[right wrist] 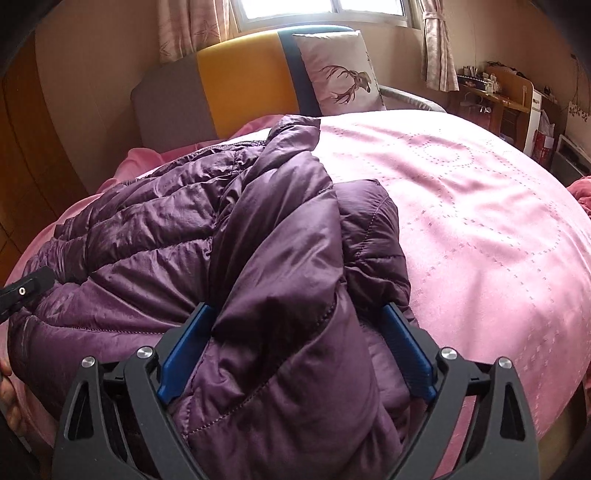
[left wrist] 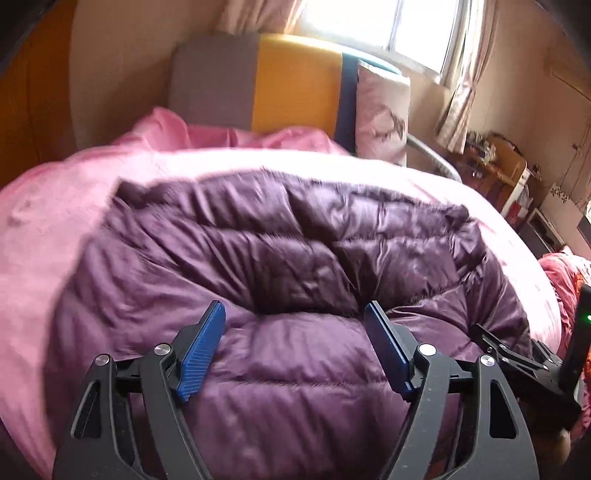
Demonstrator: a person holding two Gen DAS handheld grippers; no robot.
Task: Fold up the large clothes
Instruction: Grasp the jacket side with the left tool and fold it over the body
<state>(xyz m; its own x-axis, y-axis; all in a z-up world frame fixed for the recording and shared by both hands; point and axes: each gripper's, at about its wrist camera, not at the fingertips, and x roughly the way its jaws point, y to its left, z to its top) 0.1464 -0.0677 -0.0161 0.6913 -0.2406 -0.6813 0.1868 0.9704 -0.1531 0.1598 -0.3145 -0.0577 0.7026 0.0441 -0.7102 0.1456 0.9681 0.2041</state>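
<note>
A bed (right wrist: 480,206) with a pink cover fills most of both views, its headboard (right wrist: 236,85) banded grey, yellow and dark blue under a curtained window (right wrist: 325,11). A pillow printed with a deer (right wrist: 338,72) leans upright against the blue band at the head edge.

On the cover lies the task's thing, a purple quilted down jacket (right wrist: 155,236); it sits toward the foot edge and the left side of the bed as the right wrist view shows it, puffy and rumpled, with a thick part of it bunched up and rising toward the camera (whether sleeve or front panel, I cannot tell).

The right claw (right wrist: 295,321) has that bunched fold between its blue pads (right wrist: 184,354), which press against the fabric from both sides, the jaws kept fairly wide by the bulk of the padding.

The left claw (left wrist: 295,314), in the blurred left wrist view, hovers over the jacket (left wrist: 280,251) with its jaws spread wide and nothing gripped; the blue pads (left wrist: 201,354) stand apart above a puffed panel.

Beyond the bed's far right corner stands a cluttered wooden desk (right wrist: 495,92) against the wall.
</note>
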